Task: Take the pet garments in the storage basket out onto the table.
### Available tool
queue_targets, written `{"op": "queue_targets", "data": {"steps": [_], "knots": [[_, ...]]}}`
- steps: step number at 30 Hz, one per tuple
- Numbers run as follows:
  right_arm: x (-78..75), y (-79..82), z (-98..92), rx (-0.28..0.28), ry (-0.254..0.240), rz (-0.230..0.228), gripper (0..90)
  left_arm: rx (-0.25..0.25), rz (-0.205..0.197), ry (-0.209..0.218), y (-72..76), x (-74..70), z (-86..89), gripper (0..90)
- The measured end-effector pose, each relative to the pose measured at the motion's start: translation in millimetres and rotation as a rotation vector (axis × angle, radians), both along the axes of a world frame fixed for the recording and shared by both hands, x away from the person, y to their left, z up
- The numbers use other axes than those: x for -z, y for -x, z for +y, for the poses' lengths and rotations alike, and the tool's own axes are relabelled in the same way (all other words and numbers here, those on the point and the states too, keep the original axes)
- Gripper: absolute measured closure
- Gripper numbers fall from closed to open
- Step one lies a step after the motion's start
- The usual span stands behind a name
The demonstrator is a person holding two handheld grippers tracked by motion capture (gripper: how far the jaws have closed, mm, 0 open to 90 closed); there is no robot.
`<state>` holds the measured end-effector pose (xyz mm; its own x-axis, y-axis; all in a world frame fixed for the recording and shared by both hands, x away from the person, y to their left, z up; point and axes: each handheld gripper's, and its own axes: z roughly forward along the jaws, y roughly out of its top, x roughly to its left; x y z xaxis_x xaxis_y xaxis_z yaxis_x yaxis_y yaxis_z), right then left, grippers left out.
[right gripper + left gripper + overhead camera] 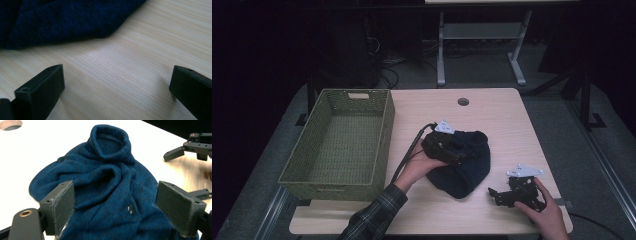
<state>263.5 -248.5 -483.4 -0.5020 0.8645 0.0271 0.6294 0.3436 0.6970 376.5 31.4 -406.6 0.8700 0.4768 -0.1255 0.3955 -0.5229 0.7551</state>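
1. While the left gripper (460, 150) hangs over the sweater (469, 167) at the centre of the high view, its jaws stand released and wide, cloth below them but not pinched; that suits a fresh grab at the heap.
2. Lower right, the right gripper (497, 194) rests on the table (492, 107), spread and empty, just beside the cloth's edge, likely waiting.
3. At the left edge the basket (384, 135) sits open-topped, a likely destination.
4. Dark blue knit, the sweater lies crumpled, collar (110, 140) up, with small buttons (130, 209).
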Motion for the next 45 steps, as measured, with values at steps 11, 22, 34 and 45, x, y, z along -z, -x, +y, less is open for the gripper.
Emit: {"op": "queue_targets", "data": {"steps": [11,22,34,45], "knots": [[0.0,0.0,0.0,0.000,0.000,0.000,0.0,-0.035,-0.018,0.013,21.1,-5.1,28.2,15.0],[0.0,0.0,0.0,0.000,-0.001,0.000,0.0,-0.074,-0.027,0.006,49.0,9.9,54.5,14.3],[0.0,0.0,-0.1,-0.001,0.000,0.000,0.0,-0.106,0.002,-0.076,74.9,37.5,72.5,13.2],[0.0,0.0,-0.1,-0.001,0.000,0.000,0.0,-0.114,0.015,-0.174,83.0,62.0,77.0,13.0]]}}
